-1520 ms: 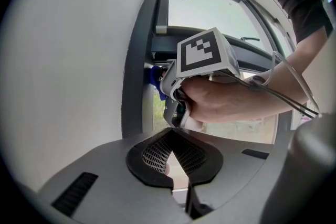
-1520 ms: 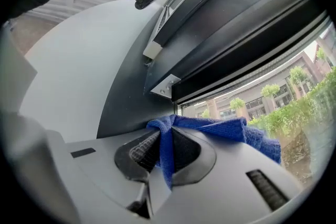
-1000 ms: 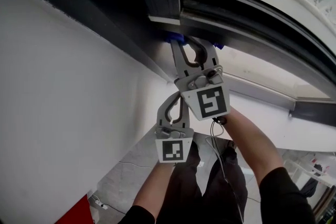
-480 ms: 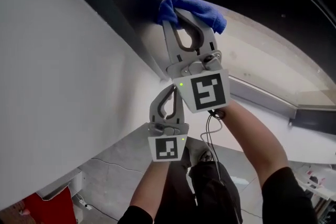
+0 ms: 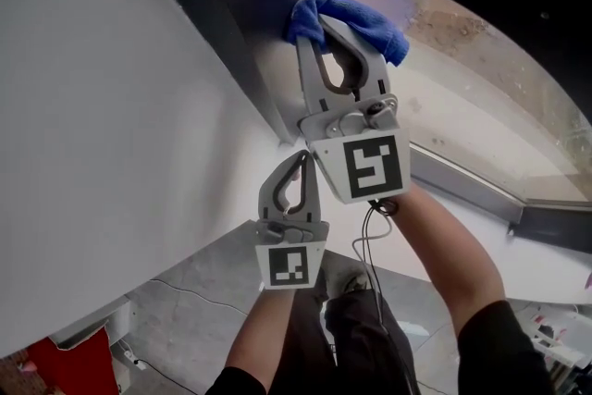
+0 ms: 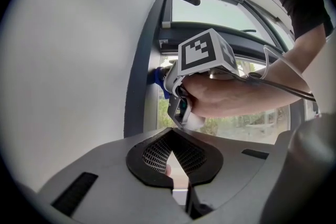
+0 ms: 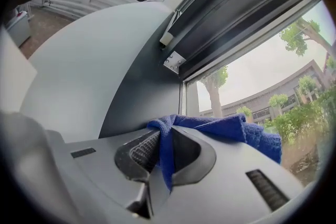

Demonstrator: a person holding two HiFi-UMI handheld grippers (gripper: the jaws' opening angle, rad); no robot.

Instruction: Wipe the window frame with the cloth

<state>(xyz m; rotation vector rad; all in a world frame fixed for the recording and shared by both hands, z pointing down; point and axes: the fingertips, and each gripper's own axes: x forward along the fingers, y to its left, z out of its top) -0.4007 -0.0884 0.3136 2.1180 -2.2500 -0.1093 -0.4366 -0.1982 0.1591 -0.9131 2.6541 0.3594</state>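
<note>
The cloth (image 5: 347, 18), blue and bunched, lies against the inner edge of the window frame (image 5: 245, 32), where the dark upright meets the glass (image 5: 462, 79). The right gripper (image 5: 338, 30) has it clenched: in the right gripper view a fold of cloth (image 7: 226, 131) runs down between the jaws, which are closed on it.

We judge the wipe to be under way. To do it well we would press the wad flat to the frame, let its loose bulk and not the jaw tips bear on the metal, and draw it along the upright in one steady line, hugging the corner by the glass.

The cloth's long axis runs crosswise to the upright. Its pinched end is at the frame and its fuller end spreads over the glass, away from the frame.

The left gripper (image 5: 301, 160) hangs below the right one and off the frame, beside the white wall (image 5: 92, 106). Its jaws are closed on nothing.
</note>
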